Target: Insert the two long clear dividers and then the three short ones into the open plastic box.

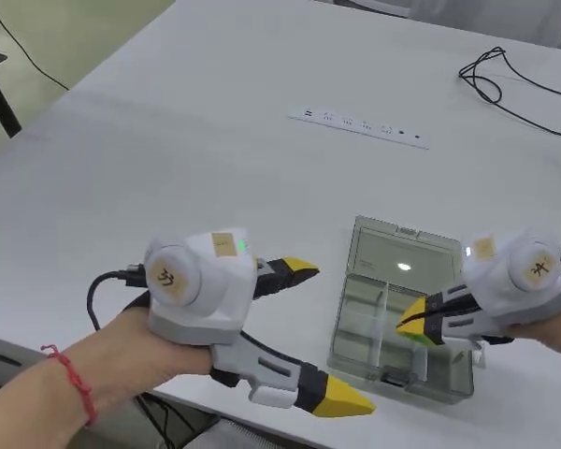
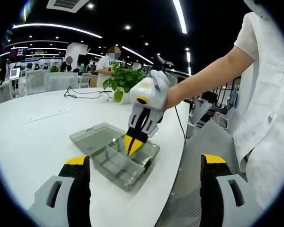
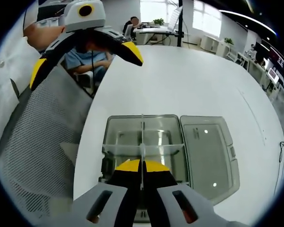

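Here, a white workbench (image 1: pixel 215 112) stretches across the head view, with a black cable (image 1: pixel 505 84) looped at its far right and a white power strip (image 1: pixel 360 126) lying beyond the work. Near the front edge the open plastic box (image 1: pixel 344 323) sits flat, its hinged lid (image 1: pixel 407 248) laid back on the table on the far side. At lower left, the left gripper (image 1: pixel 325 335) hangs beside the box, apart from it, its yellow-tipped jaws spread wide with nothing between them. The right gripper (image 1: pixel 411 320) reaches in over the tray from the right, its jaws pressed together on the top edge of a clear divider (image 3: pixel 142 130). In the right gripper view that piece stands upright along the middle of the tray. A second divider (image 3: pixel 123 149) crosses it at a right angle, spanning the tray from wall to wall. Whether the held piece is fully seated cannot be told.
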A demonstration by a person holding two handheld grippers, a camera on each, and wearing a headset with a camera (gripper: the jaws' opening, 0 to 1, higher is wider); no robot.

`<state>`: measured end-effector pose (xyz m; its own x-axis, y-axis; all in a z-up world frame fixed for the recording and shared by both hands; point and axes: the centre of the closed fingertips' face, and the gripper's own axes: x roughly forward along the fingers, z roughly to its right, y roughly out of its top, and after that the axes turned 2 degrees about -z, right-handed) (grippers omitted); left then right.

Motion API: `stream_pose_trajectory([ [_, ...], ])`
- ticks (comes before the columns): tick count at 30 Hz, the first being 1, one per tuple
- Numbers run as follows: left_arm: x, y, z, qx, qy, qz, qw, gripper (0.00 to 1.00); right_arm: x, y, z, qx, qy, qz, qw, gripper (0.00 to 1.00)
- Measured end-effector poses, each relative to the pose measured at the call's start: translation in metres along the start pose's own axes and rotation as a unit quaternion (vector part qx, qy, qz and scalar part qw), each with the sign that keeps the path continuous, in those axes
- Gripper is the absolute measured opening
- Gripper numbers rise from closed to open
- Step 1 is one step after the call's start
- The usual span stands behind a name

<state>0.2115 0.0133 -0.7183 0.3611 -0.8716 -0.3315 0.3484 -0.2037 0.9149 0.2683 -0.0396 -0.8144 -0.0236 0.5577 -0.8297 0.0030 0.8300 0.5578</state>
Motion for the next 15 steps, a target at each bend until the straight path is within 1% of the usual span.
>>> stream_pose_trajectory([
  [4, -0.0008, -0.0013, 0.0004, 0.000, -0.001, -0.001, 1.0000, 0.99, -0.0011, 0.0000, 0.0007, -0.003, -0.003, -0.004, 1.0000, 0.02],
  [10, -0.0010, -0.0039, 0.0007, -0.001, -0.003, -0.003, 1.0000, 1.00, -0.0010, -0.0001, 0.0014, 0.007, -0.012, -0.005, 0.9999, 0.03],
  [12, -0.0012, -0.0044, 0.0011, -0.001, -0.004, -0.005, 1.0000, 1.00, -0.0015, 0.0007, 0.0015, 0.020, -0.014, 0.000, 0.9997, 0.04],
  [13, -0.0016, -0.0046, 0.0010, -0.001, -0.004, -0.005, 1.0000, 1.00, -0.0034, 0.0036, 0.0028, 0.030, -0.017, 0.009, 0.9994, 0.06],
  [15, -0.0025, -0.0046, 0.0001, -0.003, -0.003, -0.005, 1.0000, 1.00, -0.0088, 0.0085, 0.0045, 0.039, -0.021, 0.022, 0.9988, 0.09],
])
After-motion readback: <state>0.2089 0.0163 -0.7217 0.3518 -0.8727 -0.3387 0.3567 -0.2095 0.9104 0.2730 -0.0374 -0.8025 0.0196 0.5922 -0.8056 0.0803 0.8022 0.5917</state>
